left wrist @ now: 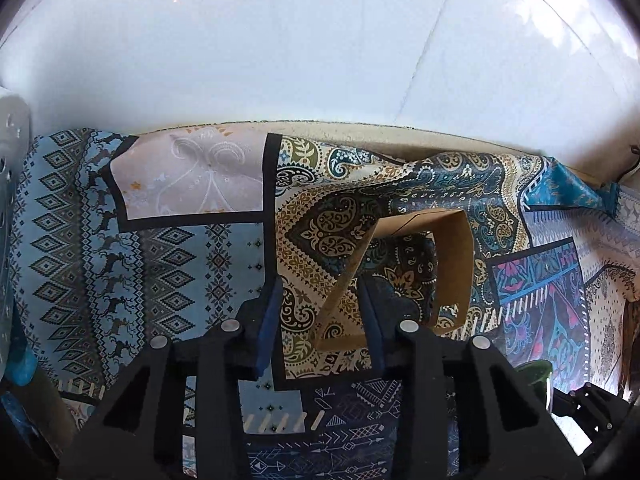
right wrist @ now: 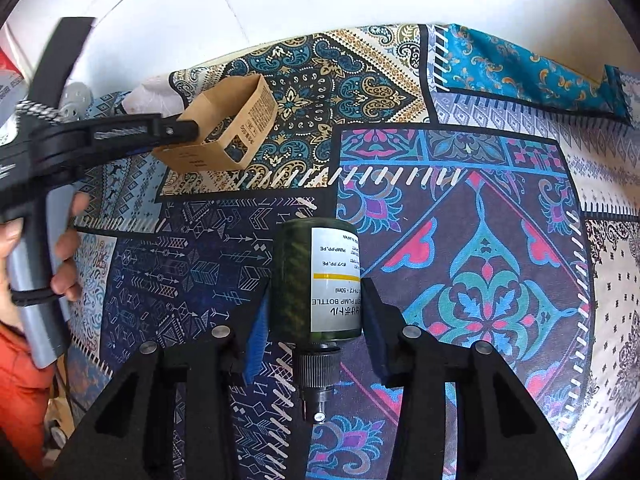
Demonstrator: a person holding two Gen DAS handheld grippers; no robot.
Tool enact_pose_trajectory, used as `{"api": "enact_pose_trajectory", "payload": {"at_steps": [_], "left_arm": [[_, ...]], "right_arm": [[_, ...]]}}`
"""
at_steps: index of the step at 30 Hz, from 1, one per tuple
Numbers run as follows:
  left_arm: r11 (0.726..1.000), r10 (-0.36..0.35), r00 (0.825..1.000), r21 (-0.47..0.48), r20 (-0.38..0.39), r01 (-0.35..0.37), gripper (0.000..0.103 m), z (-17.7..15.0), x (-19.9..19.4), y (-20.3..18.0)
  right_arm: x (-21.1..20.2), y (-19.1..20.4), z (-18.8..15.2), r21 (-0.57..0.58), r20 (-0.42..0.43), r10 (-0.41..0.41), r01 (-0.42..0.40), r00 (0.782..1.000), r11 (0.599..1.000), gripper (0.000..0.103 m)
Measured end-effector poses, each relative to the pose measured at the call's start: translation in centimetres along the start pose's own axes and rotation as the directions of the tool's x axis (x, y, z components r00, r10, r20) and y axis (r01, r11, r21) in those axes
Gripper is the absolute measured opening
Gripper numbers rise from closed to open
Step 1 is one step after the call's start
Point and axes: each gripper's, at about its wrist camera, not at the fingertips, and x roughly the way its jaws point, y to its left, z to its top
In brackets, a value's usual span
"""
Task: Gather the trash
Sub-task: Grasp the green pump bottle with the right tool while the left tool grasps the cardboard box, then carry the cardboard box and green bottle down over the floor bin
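A brown cardboard sleeve (left wrist: 452,264) lies on the patterned tablecloth (left wrist: 140,248); it also shows in the right wrist view (right wrist: 240,120). My left gripper (left wrist: 322,320) is open, with one wall of the sleeve between its blue pads (left wrist: 268,320). From the right wrist view the left gripper (right wrist: 176,130) reaches into the sleeve's open end. A dark green pump bottle (right wrist: 316,284) with a white label lies on the cloth, cap toward the camera. My right gripper (right wrist: 316,328) is open, one pad on each side of the bottle.
A white perforated container (left wrist: 10,208) stands at the far left edge. A white wall (left wrist: 320,40) runs behind the table. The green bottle and right gripper show at lower right in the left wrist view (left wrist: 536,376). The tablecloth is folded up at the far right corner (right wrist: 560,68).
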Motion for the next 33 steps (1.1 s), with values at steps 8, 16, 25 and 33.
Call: {"api": "enact_pose_trajectory", "payload": {"at_steps": [8, 16, 25, 33], "left_arm": [[0.997, -0.059, 0.998, -0.047, 0.006, 0.059, 0.0, -1.6, -0.9, -0.6], [1.0, -0.009, 0.996, 0.004, 0.092, 0.009, 0.0, -4.7, -6.8, -3.3], [1.0, 0.025, 0.982, -0.023, 0.186, -0.021, 0.0, -10.5, -15.0, -7.6], [0.993, 0.064, 0.972, -0.115, 0.226, -0.038, 0.0, -19.1, -21.1, -13.2]], "right_arm": [[-2.4, -0.9, -1.0, 0.019, 0.044, 0.018, -0.019, 0.999, 1.0, 0.039], [-6.7, -1.8, -2.7, 0.025, 0.114, 0.028, -0.032, 0.993, 0.999, 0.039], [-14.2, -4.3, -7.0, -0.018, 0.209, 0.067, -0.064, 0.976, 0.998, 0.039], [-20.3, -7.1, -12.6, -0.107, 0.235, 0.107, -0.084, 0.966, 0.991, 0.039]]}}
